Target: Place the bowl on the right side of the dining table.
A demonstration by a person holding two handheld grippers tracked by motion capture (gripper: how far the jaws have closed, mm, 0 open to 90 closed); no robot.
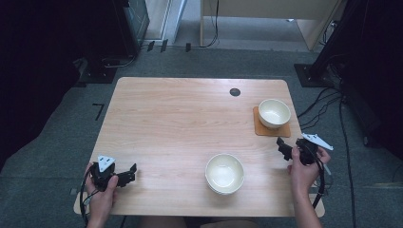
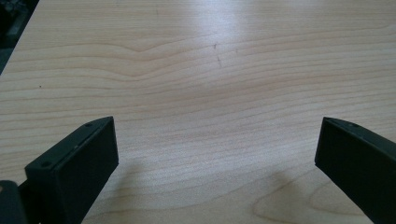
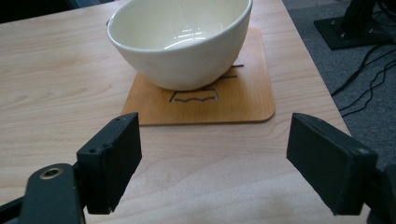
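- Right gripper [image 1: 286, 148] sits near the counter's [image 1: 180, 123] right edge, jaws wide apart w/ nothing between them, aimed at the far bowl [image 1: 274, 113].
- That bowl stands upright on a thin wooden coaster [image 1: 259, 129] at the far right of the counter; in the right gripper view the bowl [image 3: 180, 39] is dead ahead, coaster [image 3: 243, 100] just beyond the jaw tips.
- Likely step: go in for the bowl's rim. Bowl body looks too wide for the opening, so take the near wall – one jaw inside, one outside.
- Come in from above the rim, tilt the jaws down, then close; don't push forward at coaster height or the coaster slides.
- Glazed wall prob. slippery: bite deep over the lip, squeeze firmly before lifting, lift straight up.
- Second bowl(s) [image 1: 224, 173] at near centre, looks like a stack; well apart from the first, so clear path.
- Left gripper [image 1: 127, 174] rests at the near left corner, jaws apart and empty over bare wood [image 2: 201, 93]; keep it parked out of the way.
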